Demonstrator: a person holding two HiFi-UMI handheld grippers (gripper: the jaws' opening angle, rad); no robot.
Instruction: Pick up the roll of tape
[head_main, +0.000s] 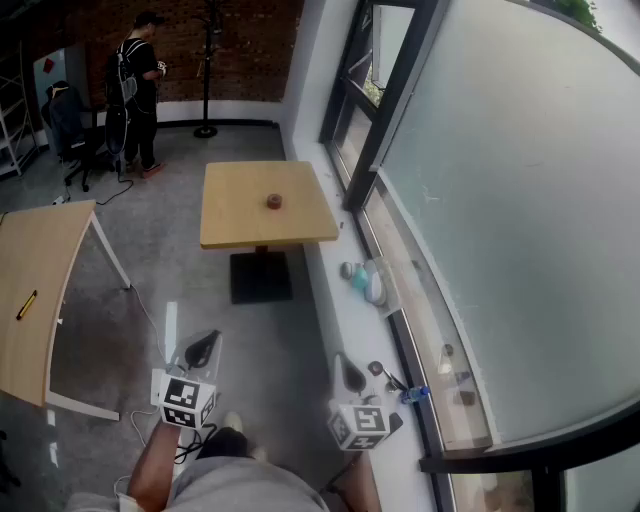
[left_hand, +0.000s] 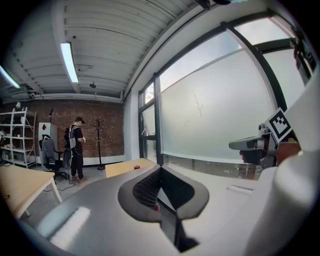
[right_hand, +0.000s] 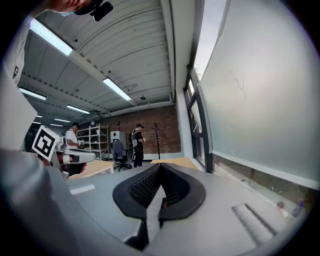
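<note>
Worktop (head_main: 235, 222): square, light wood, beside the window wall.
Left gripper (head_main: 203, 346): jaws together, nothing between them, low above the floor.
Right gripper (head_main: 349, 370): jaws together, empty.
Roll of tape (head_main: 274, 201): small, reddish-brown, near the worktop's middle, well apart from both grippers.

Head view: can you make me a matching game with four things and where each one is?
Things:
1. tape
2. yellow tool
3. bottle
4. person

Places:
A. on the window ledge
B. standing by the brick wall
C. on the square table
D. on the long table at the left edge

Pairs: 1-C, 2-D, 3-A, 4-B
</note>
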